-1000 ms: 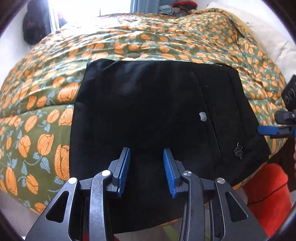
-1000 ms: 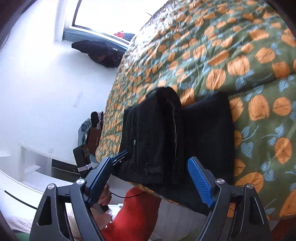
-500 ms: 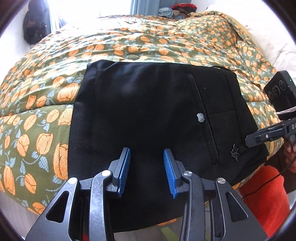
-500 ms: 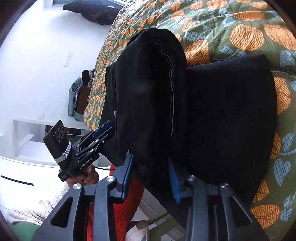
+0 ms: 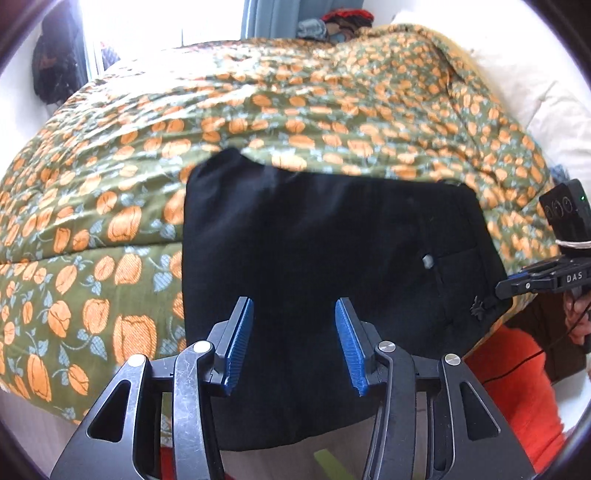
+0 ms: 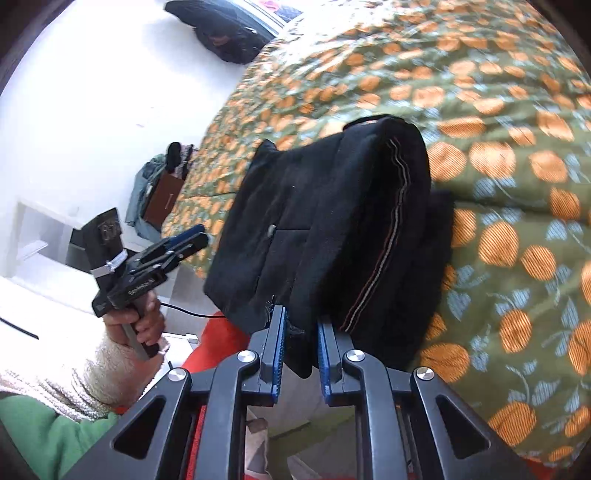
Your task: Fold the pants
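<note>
Pants: a folded black pair lies at the near edge of a bed, its front hem hanging slightly past the mattress side; a small pale button and a pocket seam show toward its right end.
Bedspread: an olive-green quilt printed with orange tulips covers the bed under and around the pants.
Right gripper: the right gripper grips the lower corner of the pants; its blue pads are pressed against a thick fold of black cloth, and that end of the bundle rises off the quilt, showing a striped seam along the raised edge.
Left gripper: the left gripper hovers over the near middle of the pants with its blue-lined jaws apart and nothing between them; from the right wrist view it is off to the side of the bed, away from the cloth, held by a hand in a cream fleece sleeve.
Surroundings: a white pillow sits at the far right of the bed; orange-red fabric shows below the mattress edge; a dark garment hangs by the window.
</note>
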The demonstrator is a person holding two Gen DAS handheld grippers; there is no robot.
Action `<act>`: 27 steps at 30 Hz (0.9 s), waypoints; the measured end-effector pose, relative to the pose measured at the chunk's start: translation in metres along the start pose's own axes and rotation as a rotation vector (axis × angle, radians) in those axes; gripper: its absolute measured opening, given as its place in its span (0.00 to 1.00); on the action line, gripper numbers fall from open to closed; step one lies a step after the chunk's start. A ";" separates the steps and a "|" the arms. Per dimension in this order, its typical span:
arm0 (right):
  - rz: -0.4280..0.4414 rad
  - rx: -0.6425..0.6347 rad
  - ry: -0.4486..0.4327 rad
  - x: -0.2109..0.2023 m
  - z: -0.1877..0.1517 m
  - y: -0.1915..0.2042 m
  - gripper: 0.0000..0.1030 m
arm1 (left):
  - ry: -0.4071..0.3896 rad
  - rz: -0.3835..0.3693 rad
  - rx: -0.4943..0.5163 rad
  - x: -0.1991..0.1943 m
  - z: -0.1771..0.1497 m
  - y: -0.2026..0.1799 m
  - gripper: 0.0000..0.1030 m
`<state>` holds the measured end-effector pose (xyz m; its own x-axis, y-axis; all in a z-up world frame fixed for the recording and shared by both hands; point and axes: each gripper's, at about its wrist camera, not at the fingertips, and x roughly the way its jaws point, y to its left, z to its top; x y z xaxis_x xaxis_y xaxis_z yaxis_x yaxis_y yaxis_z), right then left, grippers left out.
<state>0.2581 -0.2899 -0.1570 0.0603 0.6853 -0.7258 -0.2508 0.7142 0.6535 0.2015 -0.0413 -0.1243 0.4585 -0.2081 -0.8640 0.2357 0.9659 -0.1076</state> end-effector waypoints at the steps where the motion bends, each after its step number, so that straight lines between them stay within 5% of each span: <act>1: -0.023 0.020 0.022 0.008 -0.006 -0.010 0.15 | 0.039 0.016 0.014 0.014 -0.005 -0.003 0.45; 6: -0.036 0.077 -0.039 0.003 -0.009 -0.017 0.22 | 0.031 0.074 0.076 0.016 -0.017 -0.014 0.45; 9: -0.173 -0.058 -0.141 -0.030 0.008 0.017 0.24 | 0.034 0.078 0.072 0.015 -0.017 -0.014 0.46; 15: -0.226 -0.251 -0.333 -0.039 0.056 0.081 0.24 | 0.035 0.124 0.066 0.019 -0.014 -0.021 0.46; 21: -0.429 -0.243 -0.179 0.034 0.059 0.026 0.21 | 0.038 0.137 0.071 0.022 -0.013 -0.022 0.46; 27: -0.421 -0.279 -0.287 -0.005 0.024 0.054 0.22 | 0.032 0.135 0.054 0.024 -0.013 -0.021 0.47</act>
<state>0.2673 -0.2512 -0.1126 0.4595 0.3895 -0.7982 -0.3911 0.8956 0.2119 0.1966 -0.0641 -0.1489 0.4618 -0.0706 -0.8842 0.2197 0.9749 0.0369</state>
